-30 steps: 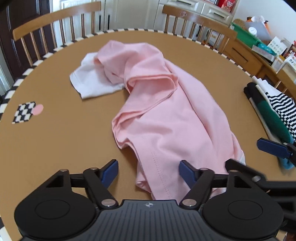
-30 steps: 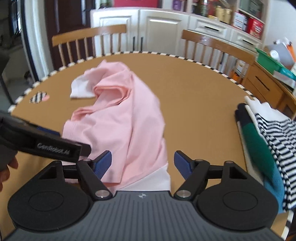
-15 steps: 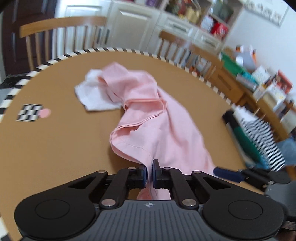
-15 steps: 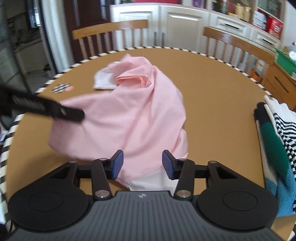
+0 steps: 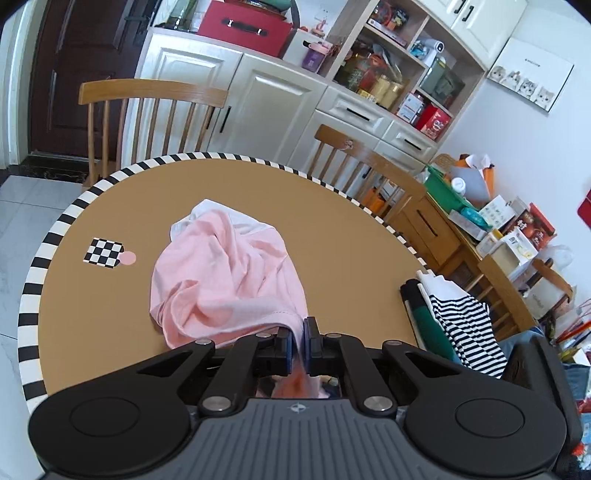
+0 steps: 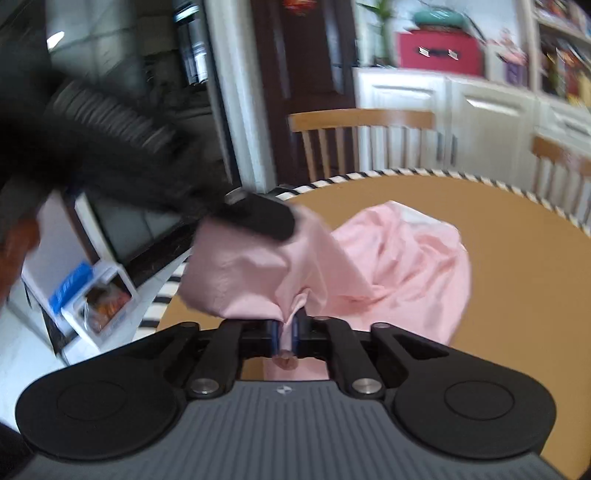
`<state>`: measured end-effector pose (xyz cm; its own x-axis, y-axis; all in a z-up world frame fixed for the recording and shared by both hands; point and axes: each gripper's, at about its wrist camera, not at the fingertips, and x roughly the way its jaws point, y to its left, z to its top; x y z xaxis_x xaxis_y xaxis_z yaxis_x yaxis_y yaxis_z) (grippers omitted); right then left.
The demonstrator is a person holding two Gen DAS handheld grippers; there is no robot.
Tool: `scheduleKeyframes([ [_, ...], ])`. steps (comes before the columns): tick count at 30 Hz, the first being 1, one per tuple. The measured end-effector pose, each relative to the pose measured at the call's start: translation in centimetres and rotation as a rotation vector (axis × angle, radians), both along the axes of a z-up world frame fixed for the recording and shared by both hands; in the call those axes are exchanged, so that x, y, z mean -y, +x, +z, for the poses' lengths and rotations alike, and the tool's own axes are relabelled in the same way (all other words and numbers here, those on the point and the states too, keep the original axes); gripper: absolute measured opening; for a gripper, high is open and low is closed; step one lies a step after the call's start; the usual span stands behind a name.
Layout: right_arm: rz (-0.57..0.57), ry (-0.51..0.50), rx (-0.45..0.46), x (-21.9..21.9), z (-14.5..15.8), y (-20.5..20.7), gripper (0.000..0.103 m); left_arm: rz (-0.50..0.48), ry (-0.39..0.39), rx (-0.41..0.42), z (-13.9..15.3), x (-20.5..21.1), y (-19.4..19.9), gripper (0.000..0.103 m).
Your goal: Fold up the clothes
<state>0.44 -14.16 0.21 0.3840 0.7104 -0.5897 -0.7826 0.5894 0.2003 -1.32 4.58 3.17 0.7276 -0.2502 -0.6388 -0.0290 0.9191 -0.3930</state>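
- No writing legible anywhere; the checkered marker [image 5: 103, 252] on the round table [image 5: 332, 236] carries none.
- Left gripper [image 5: 298, 341] pinches the pink shirt [image 5: 229, 280] hem, pressed shut vs. spread 1 s ago.
- Right gripper [image 6: 284, 338] closing on the shirt, fabric between the jaws; hem lifted, rest on the table.
- Only left view shows the striped clothes stack [image 5: 458, 325]; right view is blurred.

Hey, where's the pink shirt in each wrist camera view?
Left wrist: pink shirt heaped at centre on the table, its near edge clamped in the left tool.
Right wrist: pink shirt centre-right, a fold pinched in the right tool.
Shared landmark: red box atop the cabinet.
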Motion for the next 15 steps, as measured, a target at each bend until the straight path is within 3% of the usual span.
scheduleKeyframes([
  [3, -0.021, 0.053, -0.034, 2.1, 0.6, 0.8, 0.007, 0.007, -0.007, -0.003, -0.4, 0.4, -0.3, 0.008],
  [5, -0.044, 0.037, 0.016, 3.2, 1.2, 0.9, 0.006, 0.005, -0.024, -0.015, -1.1, 0.3, -0.6, 0.009],
  [8, -0.132, 0.002, 0.069, 5.1, 2.3, 2.2, 0.006, 0.016, -0.025, -0.03, -2.3, 0.2, -0.6, 0.023],
  [11, -0.301, -0.035, 0.055, 7.9, 1.9, 5.5, 0.006, 0.008, 0.069, -0.037, -3.3, 0.5, -0.2, 0.02],
  [15, -0.549, -0.205, -0.01, 11.0, -2.5, 9.1, 0.006, -0.017, 0.102, -0.079, -6.0, -0.6, 0.8, 0.02],
])
